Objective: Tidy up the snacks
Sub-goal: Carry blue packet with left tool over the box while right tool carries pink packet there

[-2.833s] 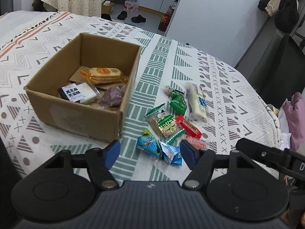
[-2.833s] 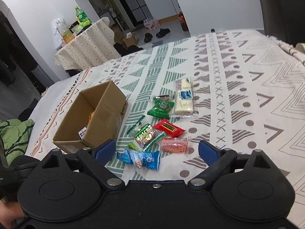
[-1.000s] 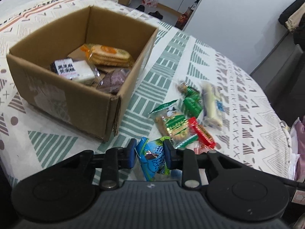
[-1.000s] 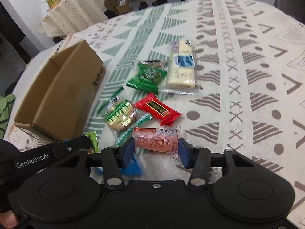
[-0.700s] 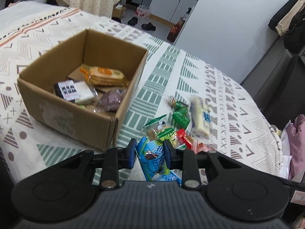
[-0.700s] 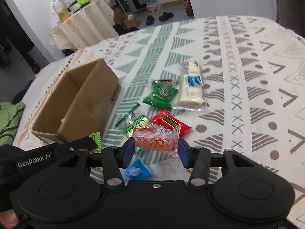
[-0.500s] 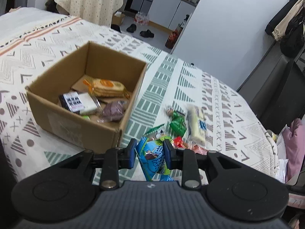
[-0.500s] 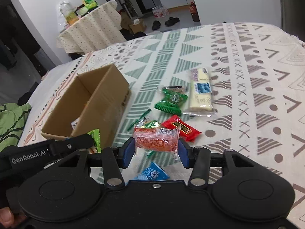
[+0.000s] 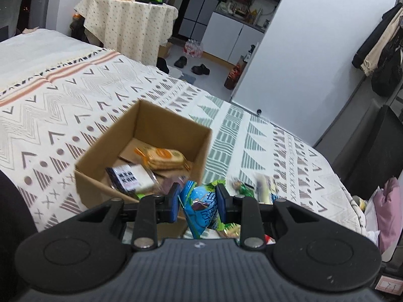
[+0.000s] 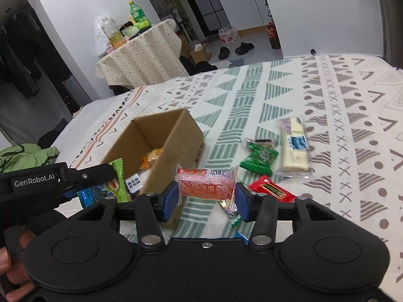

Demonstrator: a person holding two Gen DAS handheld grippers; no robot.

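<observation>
Left gripper (image 9: 199, 202): jaws narrow, clamped on a blue packet (image 9: 201, 209), held in the air just at the near right corner of the box (image 9: 148, 136). In the right wrist view the same gripper (image 10: 100, 186) comes in from the left edge, with the blue packet (image 10: 93, 193) and a green-edged wrapper (image 10: 117, 178) showing in its jaws; whether the green one is a separate snack, cannot tell.

Right gripper (image 10: 206, 197): jaws set fairly wide, pinching an orange packet (image 10: 205, 183) by its two ends, lifted clear of the bed (image 10: 352, 100), near the box's (image 10: 176, 136) right wall.

Box: open-topped cardboard, on the patterned bedspread. Inside, in the left wrist view: a biscuit pack (image 9: 163, 157) with an orange label toward the back, a white pack (image 9: 131, 177) with black print nearer the front, a purplish packet (image 9: 171, 182) partly hidden behind the left finger.

Loose on the bed, right of the box: a green packet (image 10: 259, 157), a long pale bar (image 10: 294, 146) with a blue label just beside it, a red packet (image 10: 272, 188) nearer the right gripper. More wrappers lie under the right gripper, mostly hidden.

A hand (image 10: 10, 271) grips the left tool's handle at the lower left.
</observation>
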